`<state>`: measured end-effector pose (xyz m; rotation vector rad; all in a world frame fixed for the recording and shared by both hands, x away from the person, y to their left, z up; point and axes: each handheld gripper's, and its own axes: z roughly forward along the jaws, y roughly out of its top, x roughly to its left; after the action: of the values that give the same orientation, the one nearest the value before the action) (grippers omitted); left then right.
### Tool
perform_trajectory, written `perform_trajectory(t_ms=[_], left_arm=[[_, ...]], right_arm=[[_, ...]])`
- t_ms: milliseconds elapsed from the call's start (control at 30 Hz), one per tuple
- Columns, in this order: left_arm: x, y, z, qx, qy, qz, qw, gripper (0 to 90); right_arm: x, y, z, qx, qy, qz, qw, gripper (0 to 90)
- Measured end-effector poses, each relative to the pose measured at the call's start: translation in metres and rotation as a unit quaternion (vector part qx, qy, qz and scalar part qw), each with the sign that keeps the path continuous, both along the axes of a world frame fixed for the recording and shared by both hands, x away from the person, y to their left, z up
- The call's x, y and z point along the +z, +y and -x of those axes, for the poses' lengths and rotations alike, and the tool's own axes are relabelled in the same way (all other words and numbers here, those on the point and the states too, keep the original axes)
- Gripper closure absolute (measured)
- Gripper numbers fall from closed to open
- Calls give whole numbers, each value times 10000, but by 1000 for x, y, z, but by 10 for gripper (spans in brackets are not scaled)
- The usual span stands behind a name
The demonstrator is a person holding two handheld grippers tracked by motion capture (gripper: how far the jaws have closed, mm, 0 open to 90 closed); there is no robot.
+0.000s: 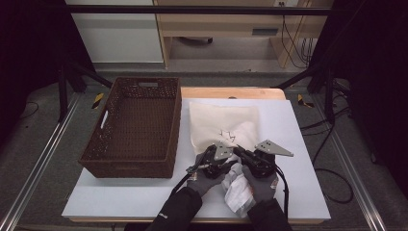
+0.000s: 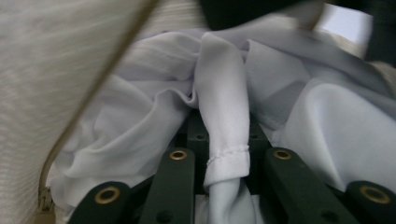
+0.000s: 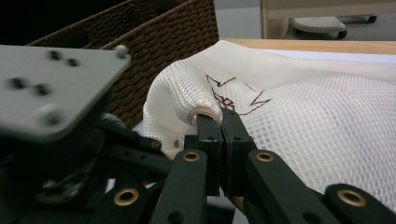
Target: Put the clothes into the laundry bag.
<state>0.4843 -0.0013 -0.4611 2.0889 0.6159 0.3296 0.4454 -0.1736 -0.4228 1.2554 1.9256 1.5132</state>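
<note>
A white table [image 1: 298,144] with a wooden far edge [image 1: 231,92] stands on grey floor [image 1: 43,159]. Beyond the table is light wooden furniture [image 1: 226,29], with a white cabinet panel [image 1: 118,38] to its left and dangling cables [image 1: 298,43] to its right. Black curtains [image 1: 29,57] darken both sides of the table. Metal rails [image 1: 38,163] flank it, and yellow-black tape marks [image 1: 97,100] lie on the floor near its far corners.

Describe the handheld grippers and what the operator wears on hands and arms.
Both grippers, left gripper and right gripper, are black linkage units with brass-coloured pivot rivets; the black fingers are slim and flat-faced. Each carries a grey three-cornered plate with small dark holes. Black cables trail back from them. The person wears grey knit gloves and dark sleeves, one with a small white mark.
</note>
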Motion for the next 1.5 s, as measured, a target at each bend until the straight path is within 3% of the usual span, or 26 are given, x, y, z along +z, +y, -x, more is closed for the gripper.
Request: perform_trajectory(t_ms=[133, 267, 333, 467, 533, 633, 733, 767, 967, 1033, 1100, 1200, 1267, 1400, 1500], left_arm=[[5, 2, 5, 29, 14, 29, 10000, 657], [19, 18, 18, -114, 26, 56, 9999, 347], [26, 32, 23, -238, 49, 44, 9997, 292], [38, 62, 33, -163, -43, 74, 9998, 277], [40, 74, 37, -45, -109, 71, 9999, 291], [32, 83, 38, 163, -119, -123, 9997, 341], [21, 85, 33, 272, 62, -88, 9996, 374], [19, 84, 30, 297, 122, -28, 9995, 372], [9, 56, 12, 599, 48, -51, 9982, 348], [6, 47, 7, 590, 51, 0, 9982, 410], [4, 42, 4, 550, 127, 20, 9984, 528], [3, 35, 2, 517, 165, -90, 9985, 714], [5, 30, 5, 458, 73, -199, 9987, 808], [14, 16, 17, 188, -173, -201, 9995, 837], [13, 5, 12, 243, -258, -326, 9988, 837]], right_arm=[[-1, -1, 0, -46, 35, 25, 10000, 885], [-1, -1, 0, -57, 26, 36, 10000, 885], [-1, -1, 0, -70, 14, 48, 10000, 885], [-1, -1, 0, -67, 23, 61, 10000, 885], [-2, 0, 0, -66, 20, 72, 10000, 885], [-2, 0, 0, -75, 20, 85, 9999, 885], [-2, 0, 0, -70, 24, 80, 9999, 885], [-2, 0, 0, -70, 26, 78, 9999, 885], [-2, 1, -1, -64, 45, 82, 9999, 885], [-2, 0, -1, -54, 39, 68, 10000, 885], [-2, 0, -1, -36, 41, 48, 10000, 885], [-3, 1, -2, -8, 66, 58, 10000, 886], [-3, 2, -1, -21, 68, 68, 10000, 886], [-2, 0, -1, 1, 24, 8, 10000, 886], [-1, -1, -1, -12, -1, -27, 10000, 886]])
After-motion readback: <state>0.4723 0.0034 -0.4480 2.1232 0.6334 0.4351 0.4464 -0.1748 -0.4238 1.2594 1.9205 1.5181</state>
